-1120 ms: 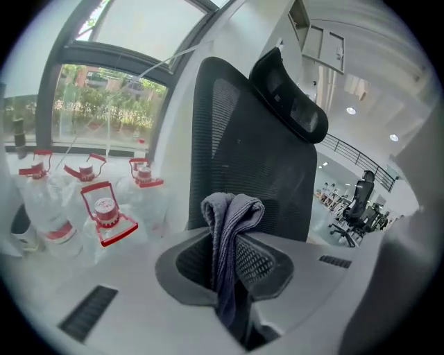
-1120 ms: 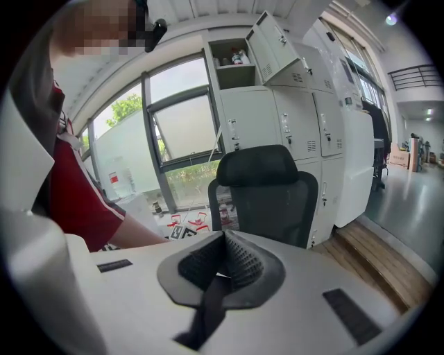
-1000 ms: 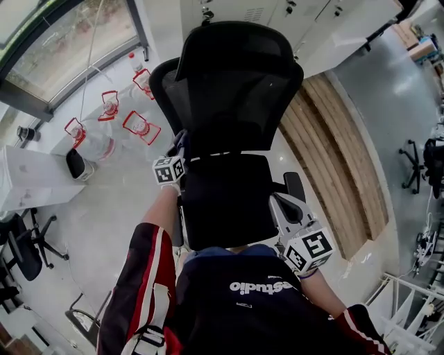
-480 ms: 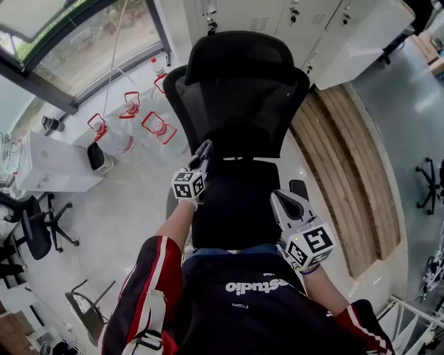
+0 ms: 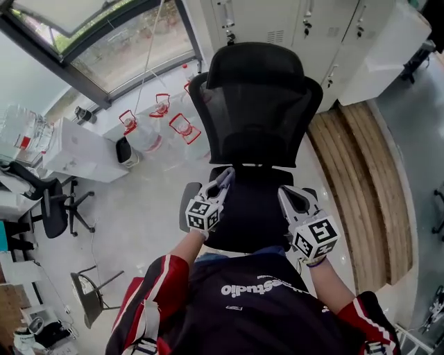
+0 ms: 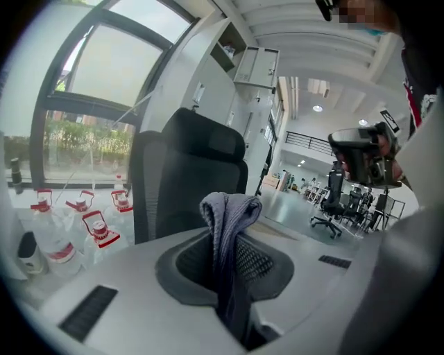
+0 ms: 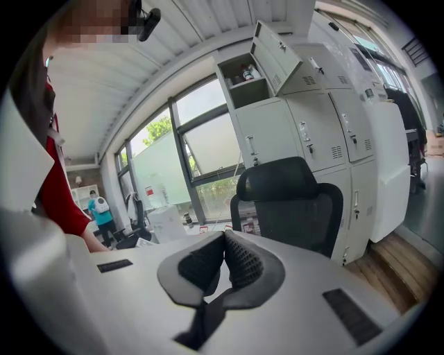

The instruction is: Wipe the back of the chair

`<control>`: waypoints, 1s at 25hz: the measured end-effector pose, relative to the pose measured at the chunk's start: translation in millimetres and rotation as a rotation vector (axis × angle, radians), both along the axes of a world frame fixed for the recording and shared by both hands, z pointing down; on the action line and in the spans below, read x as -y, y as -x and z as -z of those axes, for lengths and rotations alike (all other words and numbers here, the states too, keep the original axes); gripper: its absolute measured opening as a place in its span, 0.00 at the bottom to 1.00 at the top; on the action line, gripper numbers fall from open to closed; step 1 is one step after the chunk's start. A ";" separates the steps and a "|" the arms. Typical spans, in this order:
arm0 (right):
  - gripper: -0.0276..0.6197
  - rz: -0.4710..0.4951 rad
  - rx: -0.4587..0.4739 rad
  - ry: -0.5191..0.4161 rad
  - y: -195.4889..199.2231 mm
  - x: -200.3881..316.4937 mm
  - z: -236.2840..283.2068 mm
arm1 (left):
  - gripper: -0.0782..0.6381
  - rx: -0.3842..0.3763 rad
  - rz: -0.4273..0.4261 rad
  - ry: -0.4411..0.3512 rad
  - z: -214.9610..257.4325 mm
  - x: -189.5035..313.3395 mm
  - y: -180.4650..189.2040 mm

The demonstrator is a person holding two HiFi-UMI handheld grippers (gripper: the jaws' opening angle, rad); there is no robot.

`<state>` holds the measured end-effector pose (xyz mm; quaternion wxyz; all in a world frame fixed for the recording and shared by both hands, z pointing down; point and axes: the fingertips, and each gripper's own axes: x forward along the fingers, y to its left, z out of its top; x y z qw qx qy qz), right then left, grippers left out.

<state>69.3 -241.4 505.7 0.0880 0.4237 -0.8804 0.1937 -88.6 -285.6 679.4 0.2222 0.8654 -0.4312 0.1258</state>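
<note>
The black office chair (image 5: 257, 104) stands in front of me, mesh back and headrest facing me, seat (image 5: 243, 208) below. My left gripper (image 5: 223, 179) is shut on a grey cloth (image 6: 229, 229) that stands up bunched between its jaws; its tip sits low by the joint of back and seat, and whether it touches is unclear. The chair back (image 6: 184, 180) rises just beyond the cloth in the left gripper view. My right gripper (image 5: 288, 197) hovers over the seat's right side, jaws shut tip to tip on nothing (image 7: 223, 239), with the chair (image 7: 291, 208) ahead of it.
Water jugs with red handles (image 5: 156, 121) stand on the floor left of the chair. White lockers (image 5: 305, 21) line the wall behind it. A wooden platform (image 5: 361, 180) runs along the right. A white desk (image 5: 76, 149) and another office chair (image 5: 55, 204) are at the left.
My left gripper with the cloth has come off the left edge of the chair back and sits lower, nearer the middle. The right gripper has moved up a little. My head view has shifted.
</note>
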 end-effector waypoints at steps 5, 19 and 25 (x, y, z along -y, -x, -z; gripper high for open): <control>0.07 0.023 -0.003 -0.019 16.5 -21.5 11.1 | 0.19 0.023 -0.020 -0.059 43.2 -61.0 16.0; 0.07 0.041 -0.052 -0.059 95.7 -198.8 41.0 | 0.19 0.032 0.069 -0.247 159.0 -260.5 106.1; 0.07 0.021 -0.084 -0.077 125.0 -308.6 48.6 | 0.19 0.031 0.109 -0.324 205.3 -362.4 155.0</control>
